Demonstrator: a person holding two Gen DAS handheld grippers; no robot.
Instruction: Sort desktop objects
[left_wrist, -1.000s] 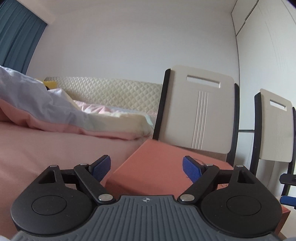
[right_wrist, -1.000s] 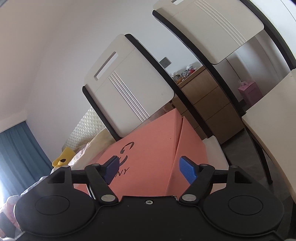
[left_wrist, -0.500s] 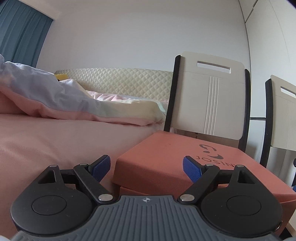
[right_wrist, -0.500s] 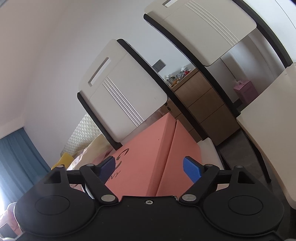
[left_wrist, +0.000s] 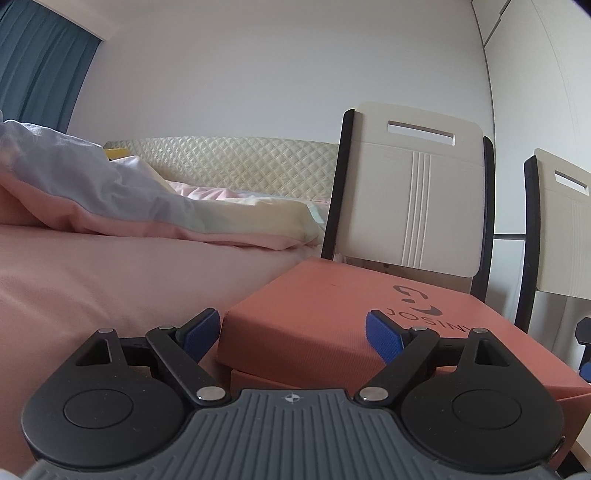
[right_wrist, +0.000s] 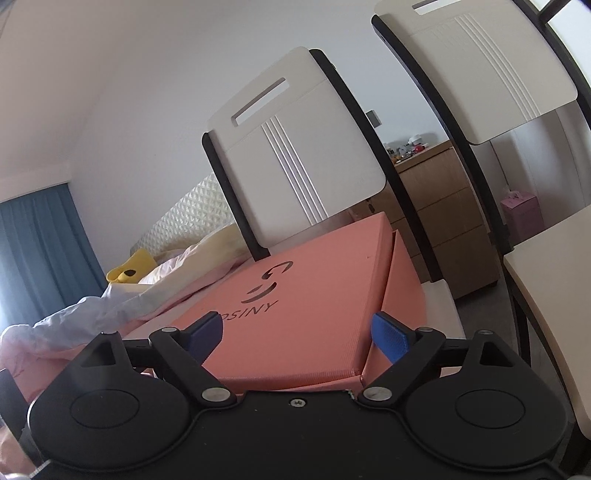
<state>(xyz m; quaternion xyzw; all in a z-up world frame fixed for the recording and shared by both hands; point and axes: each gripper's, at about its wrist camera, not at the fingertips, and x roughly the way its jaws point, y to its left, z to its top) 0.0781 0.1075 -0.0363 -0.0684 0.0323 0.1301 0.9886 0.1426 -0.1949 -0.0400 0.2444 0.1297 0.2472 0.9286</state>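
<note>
your left tool (left_wrist: 291, 330) and your right tool (right_wrist: 297, 334) both have the jaws spread wide and hold nothing. the salmon box (left_wrist: 354, 314), with its lid closed, lies on the seat of the near chair (right_wrist: 295, 147), beside the bed (left_wrist: 110, 266). both tools point at the box from low, probably so you can take it from two sides. no bench objects to sort are visible.
</note>
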